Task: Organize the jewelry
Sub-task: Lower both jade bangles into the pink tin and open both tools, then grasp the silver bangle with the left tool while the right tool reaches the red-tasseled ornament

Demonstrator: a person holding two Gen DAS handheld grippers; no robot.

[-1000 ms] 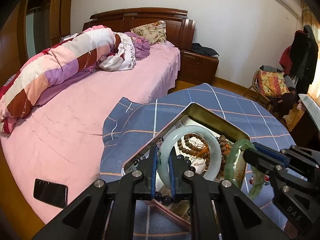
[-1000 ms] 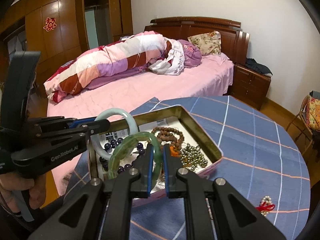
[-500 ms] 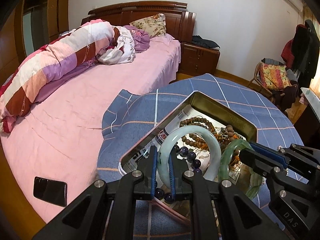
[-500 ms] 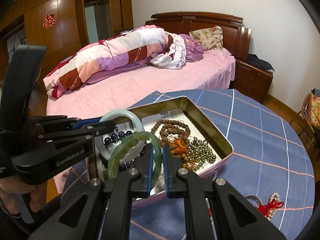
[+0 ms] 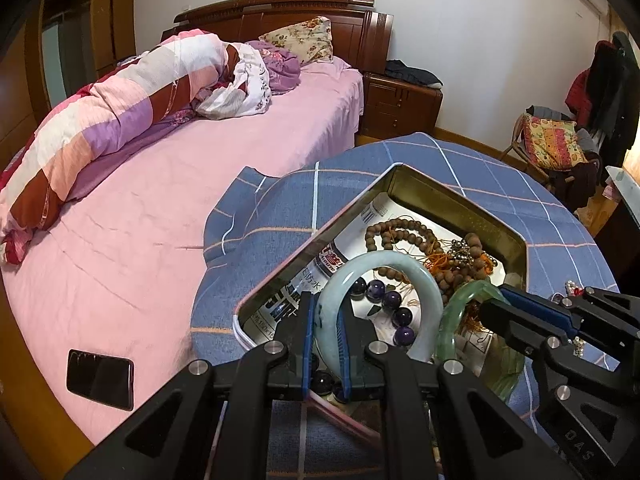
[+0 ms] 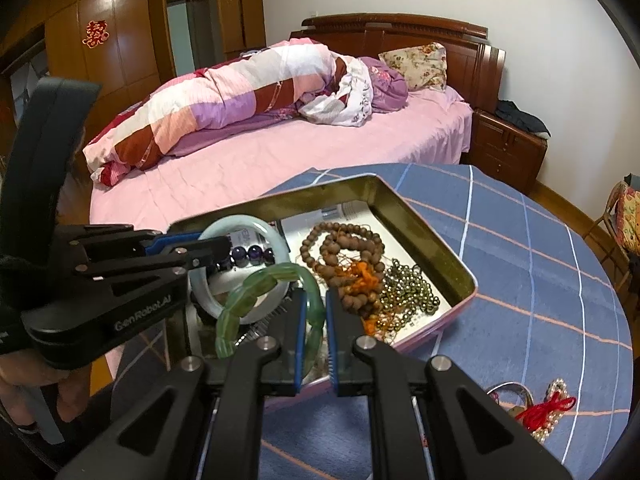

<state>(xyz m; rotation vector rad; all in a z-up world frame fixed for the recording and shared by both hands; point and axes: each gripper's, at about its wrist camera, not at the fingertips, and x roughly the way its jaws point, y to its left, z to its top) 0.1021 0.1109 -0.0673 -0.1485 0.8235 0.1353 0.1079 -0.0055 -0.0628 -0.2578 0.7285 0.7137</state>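
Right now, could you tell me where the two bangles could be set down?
Free: blue cloth right of the tin, short of the red-tasselled charm. The tin's far corner shows bare liner. Crowded: brown beads, metal beads and purple beads fill the rest.

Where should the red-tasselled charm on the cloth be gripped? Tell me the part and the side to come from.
Take the red-tasselled charm by its bunched red cord, coming from above. It lies flat on the blue checked tablecloth outside the tin, so a sideways approach would only push it. The cord stands proud of the beads and likely gives the jaws more to close on. A gripper would need freeing first.
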